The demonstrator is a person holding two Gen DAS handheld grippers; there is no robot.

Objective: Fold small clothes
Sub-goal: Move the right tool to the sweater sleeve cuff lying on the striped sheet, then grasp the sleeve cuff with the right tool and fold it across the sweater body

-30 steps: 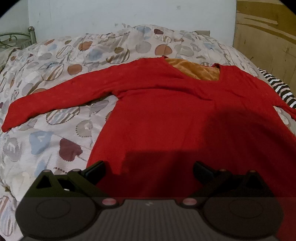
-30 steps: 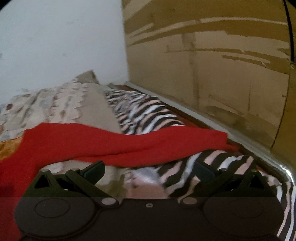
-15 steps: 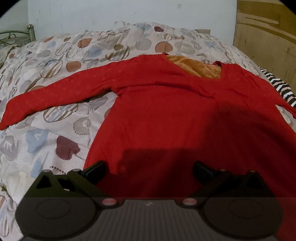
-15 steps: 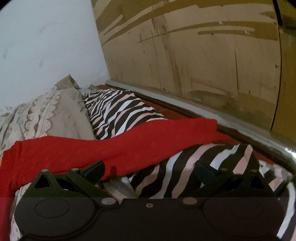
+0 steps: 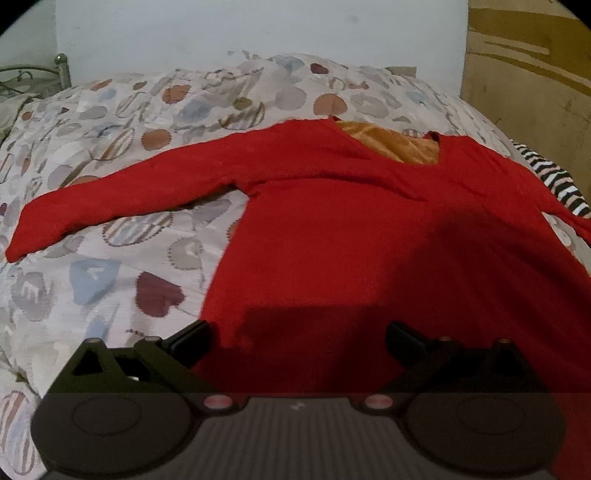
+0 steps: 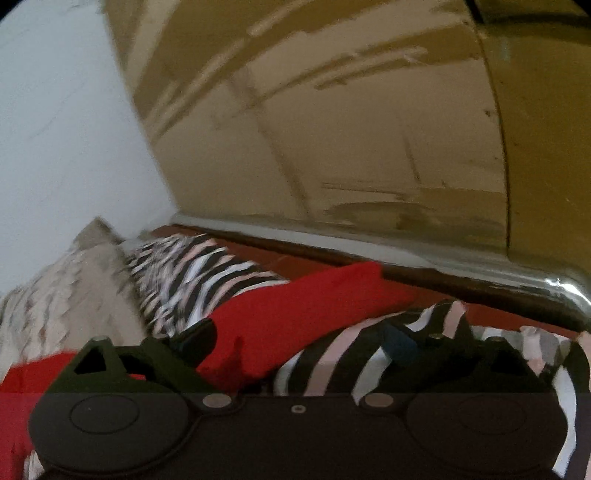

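I am closing my wide right tool [image 6: 299,339] around the red knit sweater's right sleeve [image 6: 295,314], running up-right across the zebra-striped blanket [image 6: 207,273], while my wide, empty left tool [image 5: 297,332] is hovering over its hem on the bed.

Heart-patterned quilt [image 5: 155,236], zebra-striped cloth [image 6: 207,273] beside it, white wall [image 5: 258,29], worn brown panel [image 6: 369,129], metal bedframe [image 5: 59,66]
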